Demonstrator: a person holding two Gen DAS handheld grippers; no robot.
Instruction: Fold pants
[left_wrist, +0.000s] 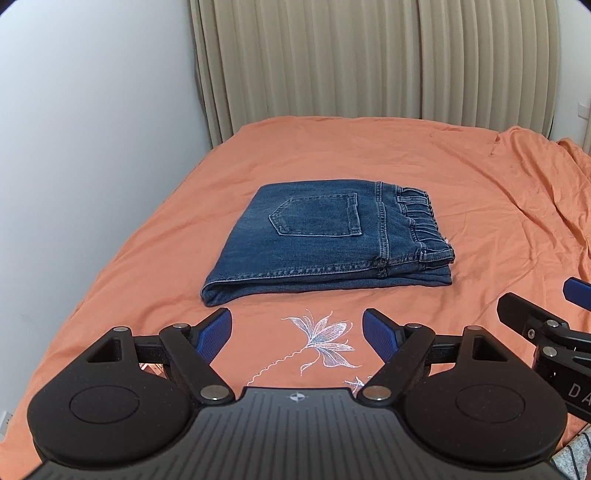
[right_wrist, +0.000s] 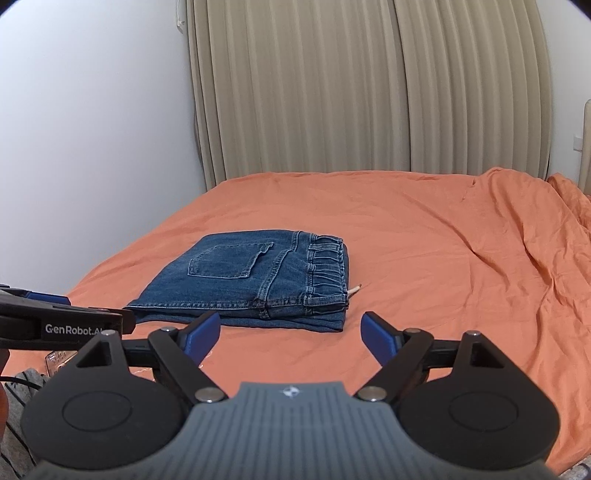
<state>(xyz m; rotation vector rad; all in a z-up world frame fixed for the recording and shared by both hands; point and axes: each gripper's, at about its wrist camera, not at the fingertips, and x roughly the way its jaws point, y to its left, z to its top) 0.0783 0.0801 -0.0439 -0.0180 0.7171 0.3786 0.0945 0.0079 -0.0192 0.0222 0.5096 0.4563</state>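
Jeans look fully folded on bed, both hand-held grippers, left & right, jaws apart, empty; prob. nothing left but tidying.

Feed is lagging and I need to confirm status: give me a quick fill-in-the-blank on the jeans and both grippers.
The jeans lie ____ in a compact stack on the orange sheet.
The left gripper is ____ and holds nothing.
The right gripper is ____ the jeans, not touching them.
Facing up on the jeans is a back ____.

Missing words: folded; open; short of; pocket
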